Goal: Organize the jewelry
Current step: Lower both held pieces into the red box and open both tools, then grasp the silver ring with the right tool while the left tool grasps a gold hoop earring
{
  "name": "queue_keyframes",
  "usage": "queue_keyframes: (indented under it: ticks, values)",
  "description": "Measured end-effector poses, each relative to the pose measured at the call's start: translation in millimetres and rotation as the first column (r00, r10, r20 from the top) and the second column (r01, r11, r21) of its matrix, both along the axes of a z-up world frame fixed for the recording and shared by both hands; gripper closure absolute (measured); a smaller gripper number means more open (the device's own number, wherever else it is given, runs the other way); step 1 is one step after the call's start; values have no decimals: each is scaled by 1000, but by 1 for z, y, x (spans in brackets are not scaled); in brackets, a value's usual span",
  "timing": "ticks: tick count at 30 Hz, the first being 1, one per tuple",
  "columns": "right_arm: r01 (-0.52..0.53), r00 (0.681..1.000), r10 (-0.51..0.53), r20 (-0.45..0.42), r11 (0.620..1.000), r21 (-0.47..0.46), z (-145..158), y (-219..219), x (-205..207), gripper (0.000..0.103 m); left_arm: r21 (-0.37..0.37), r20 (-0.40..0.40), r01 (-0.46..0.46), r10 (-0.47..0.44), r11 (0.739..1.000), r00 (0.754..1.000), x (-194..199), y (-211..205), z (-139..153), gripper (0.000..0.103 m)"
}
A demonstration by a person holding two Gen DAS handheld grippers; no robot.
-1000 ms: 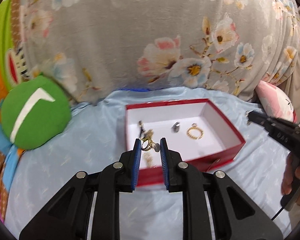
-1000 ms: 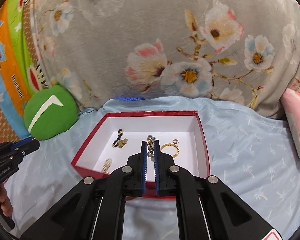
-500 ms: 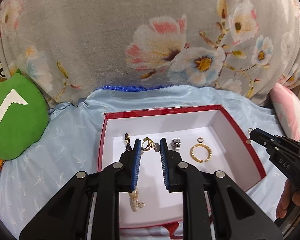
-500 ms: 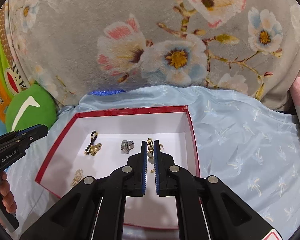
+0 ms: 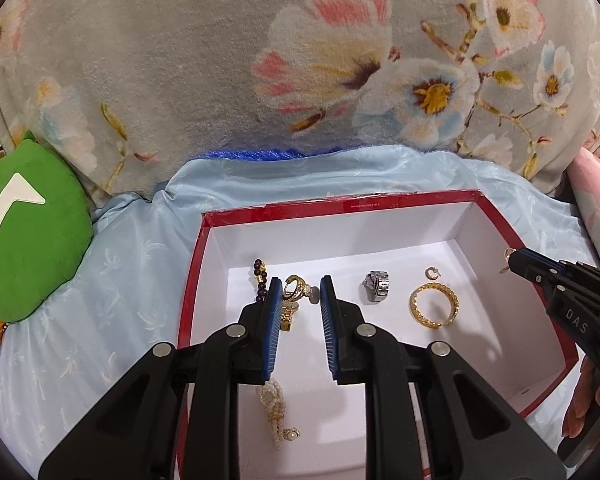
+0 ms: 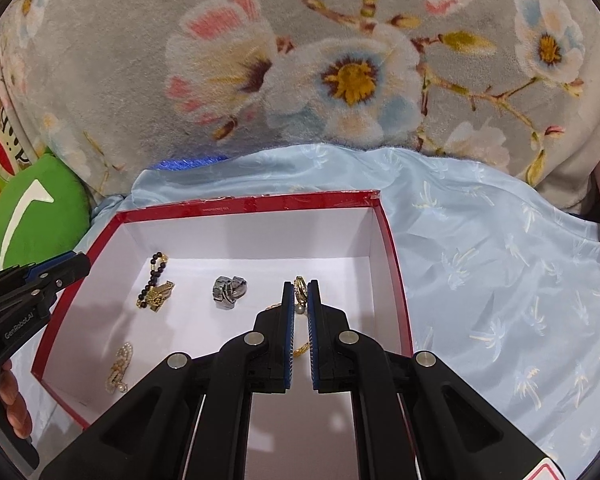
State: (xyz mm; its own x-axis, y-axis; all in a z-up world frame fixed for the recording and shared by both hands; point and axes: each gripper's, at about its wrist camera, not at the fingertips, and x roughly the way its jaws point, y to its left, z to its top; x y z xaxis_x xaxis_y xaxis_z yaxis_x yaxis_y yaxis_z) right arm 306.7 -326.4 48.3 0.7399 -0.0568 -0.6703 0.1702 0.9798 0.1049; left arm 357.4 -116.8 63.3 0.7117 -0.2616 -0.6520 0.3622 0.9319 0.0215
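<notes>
Okay, largest first: floral blanket (image 5: 260,60) behind, light blue bedsheet (image 6: 500,260) under the red box (image 5: 340,205), green cushion (image 5: 24,232) off to its left. The box sits open on the bed so everything lands in one white-floored tray.

Already lying inside: gold bangle (image 5: 434,306), pearl piece (image 5: 275,408), dark bead strand (image 6: 156,270), silver ring (image 5: 377,286), small gold hoop (image 5: 433,272).

Your left gripper (image 5: 300,292) hangs over the box's left part, jaws fairly wide, with a gold stone ring (image 5: 296,286) between them; whether a pad touches it, I cannot tell.

Your right gripper (image 6: 300,292) has its jaws narrow, pinching a gold pearl earring (image 6: 300,288) above the right side, likely a drop into bare floor.
</notes>
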Motion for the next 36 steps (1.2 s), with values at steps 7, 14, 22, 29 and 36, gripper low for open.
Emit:
queue_keyframes:
  ticks: [7,14,22,29,36]
  values:
    - [4,1000,-5,-27,1000,-9,-14,-4,10,97,23,-15,-18,18,1000,1000,12,-1,-11,84]
    - [4,999,-4,-32,1000,-4,-18,-7,12,97,21,-35,-37,38,999,999,21,0,-21,84]
    - [43,998,-44,55,999,3,-1,-10,-8,58,-42,-9,-100,100,994,995,16,17,-12,31]
    - [-19,987,10,160,998,53,31,9,-79,55,-78,7,-110,111,991,994,-29,45,10,31]
    - [-114,981,99,166,990,79,26,47,-184,54,-67,-21,-84,83,994,996,-112,79,7,26]
